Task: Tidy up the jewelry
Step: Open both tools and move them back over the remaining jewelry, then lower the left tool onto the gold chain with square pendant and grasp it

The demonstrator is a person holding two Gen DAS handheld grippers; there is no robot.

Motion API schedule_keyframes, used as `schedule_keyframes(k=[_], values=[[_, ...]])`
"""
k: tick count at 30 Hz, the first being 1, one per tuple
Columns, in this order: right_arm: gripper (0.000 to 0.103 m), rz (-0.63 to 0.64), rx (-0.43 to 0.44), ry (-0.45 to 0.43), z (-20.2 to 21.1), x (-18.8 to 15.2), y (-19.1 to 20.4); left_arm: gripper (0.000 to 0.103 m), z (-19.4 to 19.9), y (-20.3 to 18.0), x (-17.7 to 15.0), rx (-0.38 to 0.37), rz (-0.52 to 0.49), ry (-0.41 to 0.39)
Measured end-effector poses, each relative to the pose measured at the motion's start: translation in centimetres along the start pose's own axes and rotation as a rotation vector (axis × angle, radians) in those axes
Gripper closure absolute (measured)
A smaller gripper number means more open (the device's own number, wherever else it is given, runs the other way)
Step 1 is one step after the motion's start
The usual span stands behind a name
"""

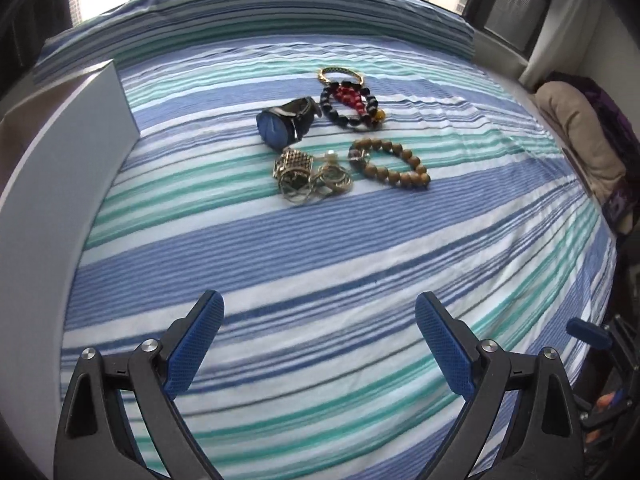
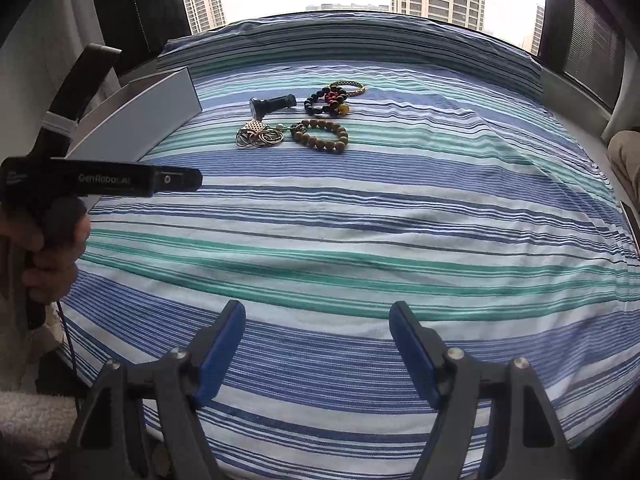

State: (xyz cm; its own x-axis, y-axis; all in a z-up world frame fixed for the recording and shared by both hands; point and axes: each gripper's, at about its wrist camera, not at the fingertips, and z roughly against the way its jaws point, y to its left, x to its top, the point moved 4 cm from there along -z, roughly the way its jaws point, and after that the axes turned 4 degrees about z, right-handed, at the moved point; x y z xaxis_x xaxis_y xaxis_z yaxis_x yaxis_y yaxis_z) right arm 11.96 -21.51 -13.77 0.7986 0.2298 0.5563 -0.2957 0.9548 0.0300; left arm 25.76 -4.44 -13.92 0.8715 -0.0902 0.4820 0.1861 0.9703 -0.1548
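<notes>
Both my left claw [image 1: 318,338] and right claw [image 2: 316,344] are spread wide and empty, so next I reach for the watch [image 1: 285,123] near the gray box [image 1: 80,128].

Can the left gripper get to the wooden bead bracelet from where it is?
Probably yes. The left gripper is open and empty, and only bare striped bedspread lies between it and the wooden bead bracelet.

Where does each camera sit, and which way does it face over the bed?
Left wrist: sits on the left gripper, faces downward across the striped bedspread toward the watch; its open blue fingers show.
Right wrist: sits on the right gripper, faces the same way from farther back; its open fingers, the left hand and the left gripper's body show.
Shared: wooden bead bracelet, grey box, window.
</notes>
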Motion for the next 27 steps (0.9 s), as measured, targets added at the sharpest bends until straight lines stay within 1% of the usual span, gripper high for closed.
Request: schedule_keyframes(k=[3,6,8,12,13,14,15,16,17,18,19,20,22,27], values=[[0.027,-0.014,-0.006,-0.006,0.1,0.0,-0.8,0.006,-1.8,0.5,2.8,0.022,-0.052,-0.033],[0.027,-0.034,-0.004,0.008,-0.4,-0.4,-1.5,0.006,-4.3,0.6,4.7,0.008,-0.078,-0.012],[0.027,-0.048,0.002,0.026,-1.0,-0.6,-1.9,0.006,-5.8,0.2,5.5,0.004,-0.103,-0.007],[0.027,-0.061,0.003,0.035,-1.6,-0.5,-2.6,0.006,-7.9,-0.6,6.4,0.041,-0.162,-0.031],[0.027,-0.063,0.002,0.032,-1.6,-0.5,-2.8,0.009,-8.2,-0.7,6.5,0.05,-0.174,-0.037],[0.027,-0.065,0.002,0.029,-1.5,-0.4,-3.0,0.018,-8.4,-0.8,6.4,0.058,-0.183,-0.041],[0.027,-0.067,0.001,0.026,-1.5,-0.4,-3.1,0.024,-8.4,-0.7,6.2,0.044,-0.187,-0.037],[0.027,-0.071,0.0,0.023,-1.5,-0.4,-3.3,0.036,-8.1,-0.7,6.1,0.027,-0.183,-0.048],[0.027,-0.075,-0.002,0.022,-1.5,-0.4,-3.5,0.048,-7.9,-0.7,6.1,0.031,-0.186,-0.053],[0.027,-0.08,-0.003,0.023,-1.6,-0.4,-3.7,0.052,-7.7,-0.7,6.0,0.034,-0.189,-0.051],[0.027,-0.087,-0.003,0.025,-1.7,-0.5,-3.9,0.065,-7.5,-0.7,5.9,0.027,-0.188,-0.051],[0.027,-0.095,-0.003,0.027,-1.9,-0.6,-4.0,0.068,-7.3,-0.6,5.8,0.028,-0.181,-0.041],[0.027,-0.105,-0.002,0.033,-2.0,-0.7,-4.2,0.068,-6.8,-0.5,5.4,0.041,-0.168,-0.04],[0.027,-0.108,-0.003,0.015,-1.4,-0.7,-4.2,0.068,-4.5,0.0,4.3,0.011,-0.092,-0.064]])
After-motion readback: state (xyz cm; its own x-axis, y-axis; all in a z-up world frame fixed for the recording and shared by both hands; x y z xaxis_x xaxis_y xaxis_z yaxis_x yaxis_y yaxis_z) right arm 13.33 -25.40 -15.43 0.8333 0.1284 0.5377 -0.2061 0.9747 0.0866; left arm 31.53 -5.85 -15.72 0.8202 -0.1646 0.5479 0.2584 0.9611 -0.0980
